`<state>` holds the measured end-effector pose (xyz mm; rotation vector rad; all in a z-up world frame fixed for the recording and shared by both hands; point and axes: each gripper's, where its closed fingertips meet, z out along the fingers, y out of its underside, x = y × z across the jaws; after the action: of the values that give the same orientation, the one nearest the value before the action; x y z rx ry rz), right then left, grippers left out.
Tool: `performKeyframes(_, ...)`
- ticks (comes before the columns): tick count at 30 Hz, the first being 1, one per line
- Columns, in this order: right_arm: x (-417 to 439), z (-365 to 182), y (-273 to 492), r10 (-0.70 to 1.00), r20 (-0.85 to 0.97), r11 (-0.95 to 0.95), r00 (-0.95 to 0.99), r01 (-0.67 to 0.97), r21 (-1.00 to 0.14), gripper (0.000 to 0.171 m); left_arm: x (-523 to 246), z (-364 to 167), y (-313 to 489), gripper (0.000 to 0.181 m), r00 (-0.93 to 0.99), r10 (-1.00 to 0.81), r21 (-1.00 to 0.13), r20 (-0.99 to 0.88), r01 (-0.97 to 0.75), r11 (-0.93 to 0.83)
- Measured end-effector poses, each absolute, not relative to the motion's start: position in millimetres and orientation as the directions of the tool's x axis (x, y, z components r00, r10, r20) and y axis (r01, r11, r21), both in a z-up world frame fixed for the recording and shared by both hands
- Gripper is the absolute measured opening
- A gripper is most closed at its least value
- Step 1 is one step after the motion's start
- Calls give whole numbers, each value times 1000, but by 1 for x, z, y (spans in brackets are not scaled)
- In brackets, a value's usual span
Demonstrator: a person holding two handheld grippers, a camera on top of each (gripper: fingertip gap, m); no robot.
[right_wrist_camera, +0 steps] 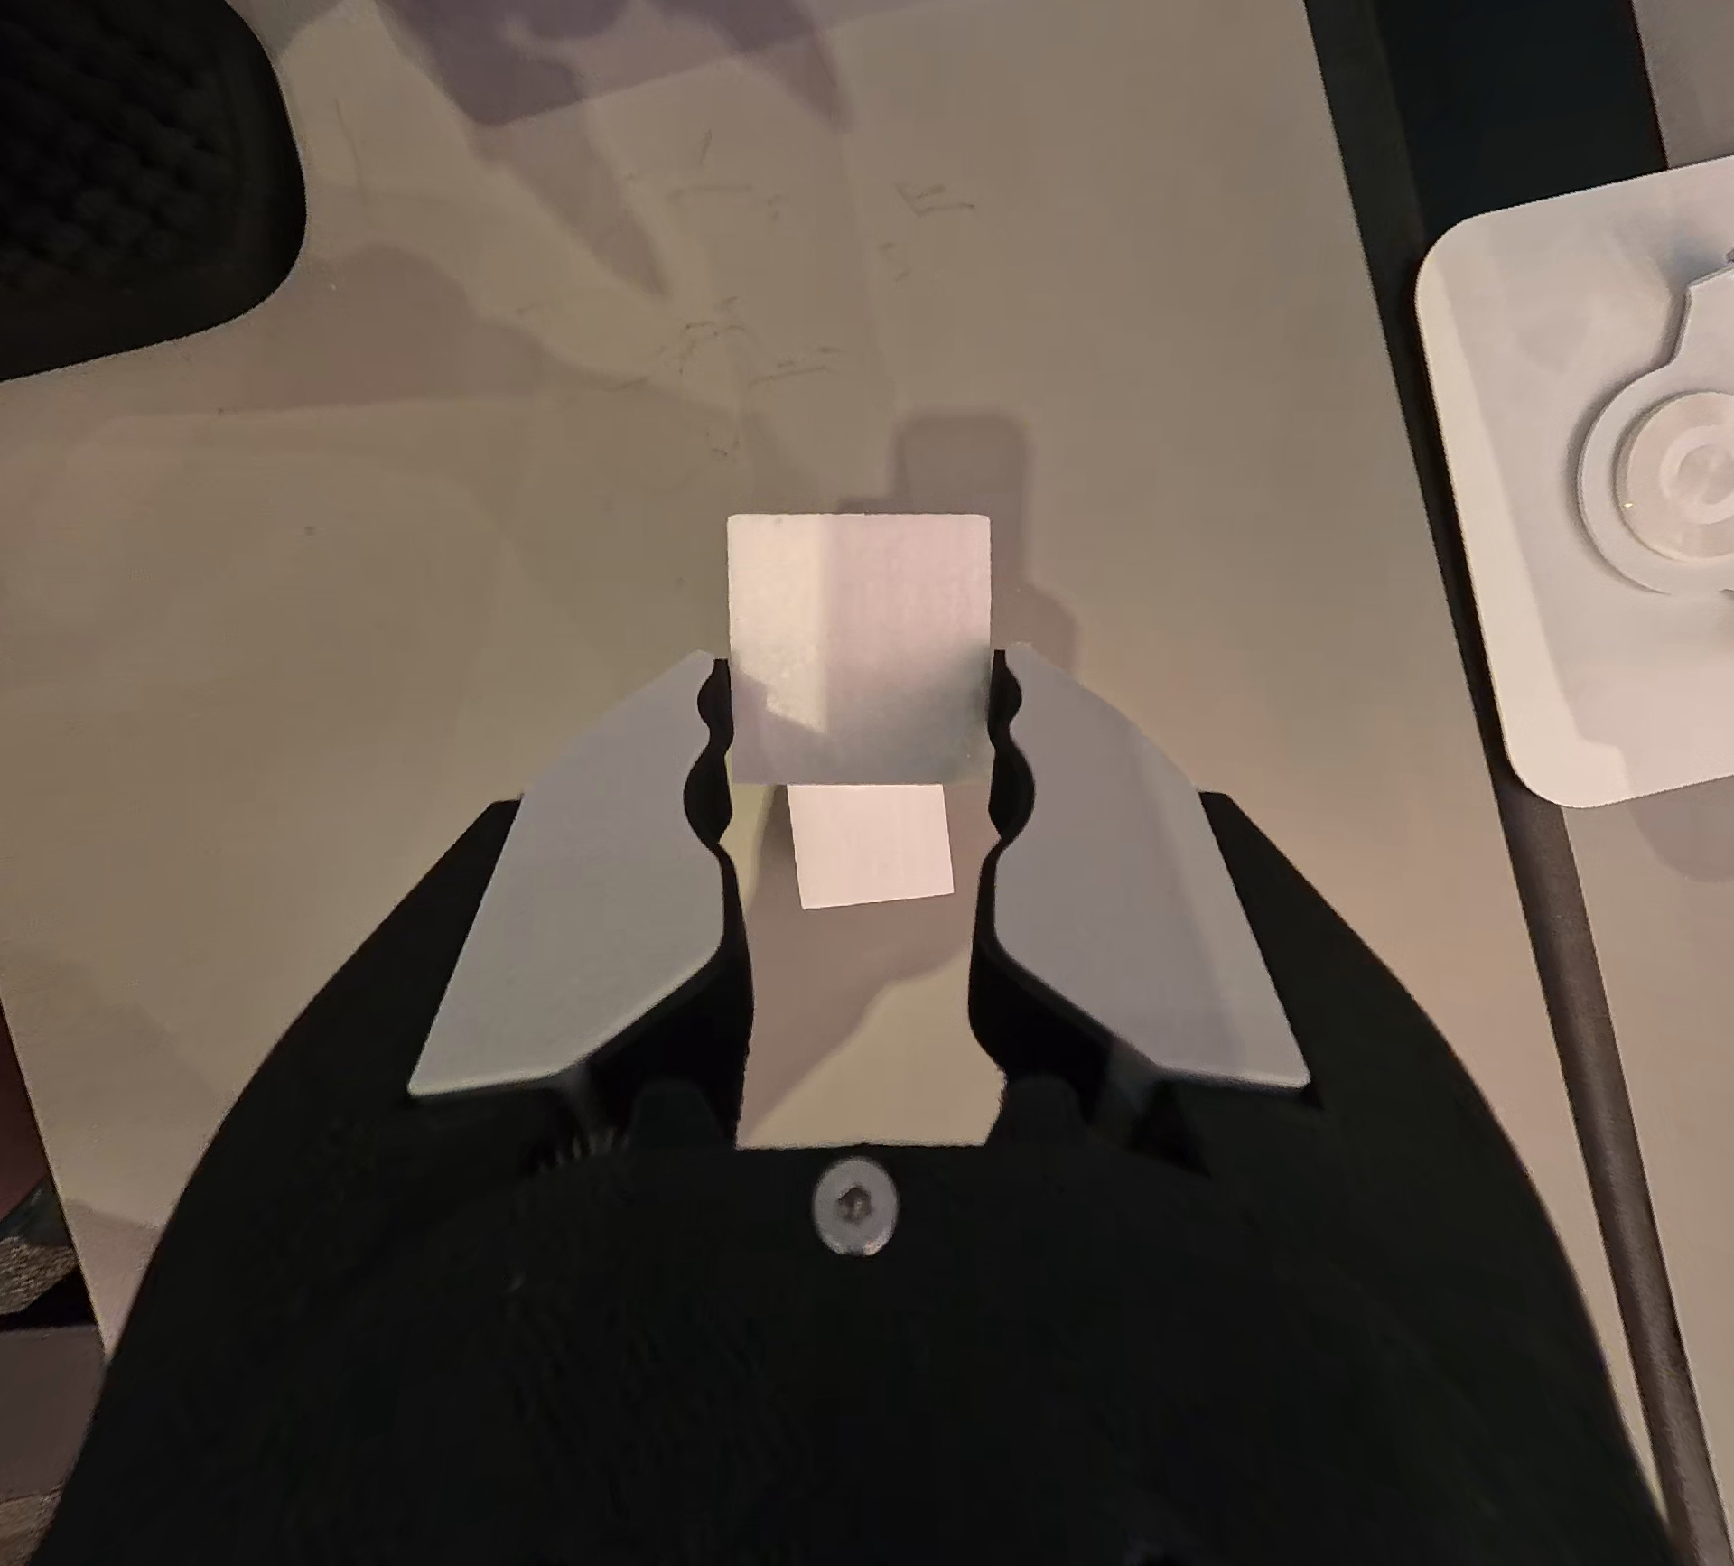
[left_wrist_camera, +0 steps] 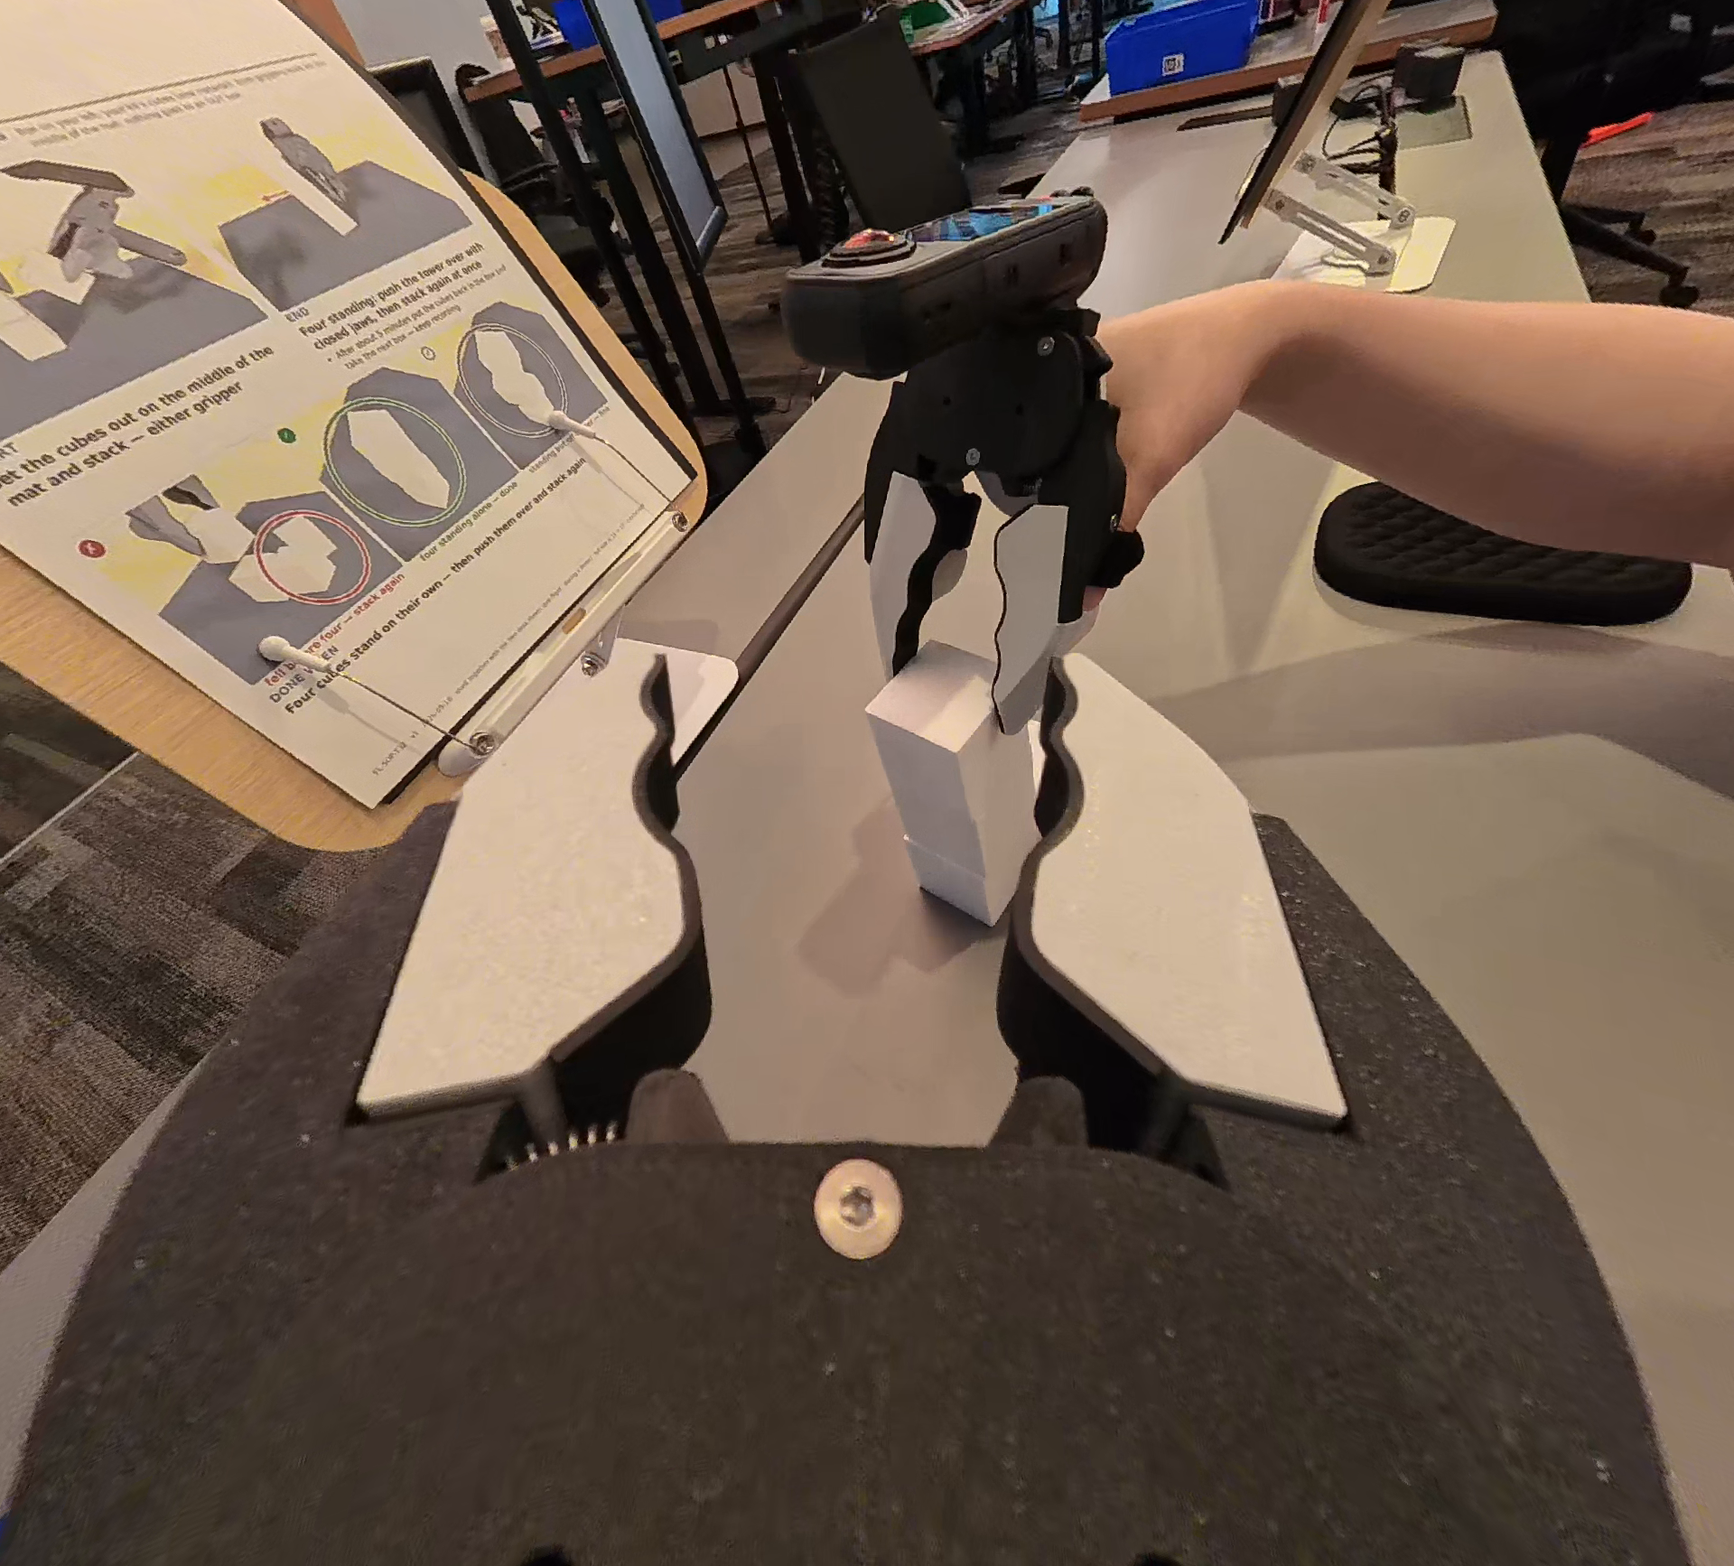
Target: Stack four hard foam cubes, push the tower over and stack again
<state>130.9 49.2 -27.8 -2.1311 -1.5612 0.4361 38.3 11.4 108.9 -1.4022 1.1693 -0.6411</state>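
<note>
The white foam cubes (left_wrist_camera: 957, 789) stood as a slightly crooked tower on the smooth grey tabletop (left_wrist_camera: 1407, 817), their faces matte and sharp-edged; how many made it up could not be counted for certain. The right tongs (left_wrist_camera: 957, 676) pointed straight down over the tower, their pale flat plates with black wavy inner edges set either side of the top cube (right_wrist_camera: 859, 648). In the right wrist view both tips sat right against its sides, so they appeared closed on it, and a lower cube's face (right_wrist_camera: 873, 845) showed beneath, offset toward the camera. A bare hand (left_wrist_camera: 1163, 414) held that black, grainy tool.

The left tongs (left_wrist_camera: 854, 808) were spread wide and held nothing, with the tower standing between their tips.

A black quilted pad (left_wrist_camera: 1492, 554) lay on the tabletop to the right. To the left, an illustrated instruction sheet (left_wrist_camera: 235, 357) leaned on a rounded wooden board whose white base plate (right_wrist_camera: 1576, 508) rested on the tabletop. Behind lay an office room of desks, chairs and patterned carpet. Blue bins (left_wrist_camera: 1182, 43) sat on the far desks; their contents could not be seen.
</note>
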Motion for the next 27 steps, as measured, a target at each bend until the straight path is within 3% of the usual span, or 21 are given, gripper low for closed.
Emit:
performKeyframes(4, 132, -22, 51, 951, 66, -213, 301, 797, -564, 64, 39, 108, 12, 76, 355, -903, -947, -241, -289, 139)
performKeyframes(9, 145, -6, 38, 964, 97, -110, 249, 699, -707, 75, 35, 110, 12, 75, 363, -902, -951, -234, -276, 136)
performKeyframes(19, 186, -100, 32, 966, 36, -137, 256, 625, -769, 77, 35, 110, 15, 75, 364, -905, -957, -218, -263, 125)
performKeyframes(27, 180, -128, 34, 965, -58, -209, 256, 619, -757, 70, 38, 104, 18, 75, 367, -904, -951, -218, -290, 111)
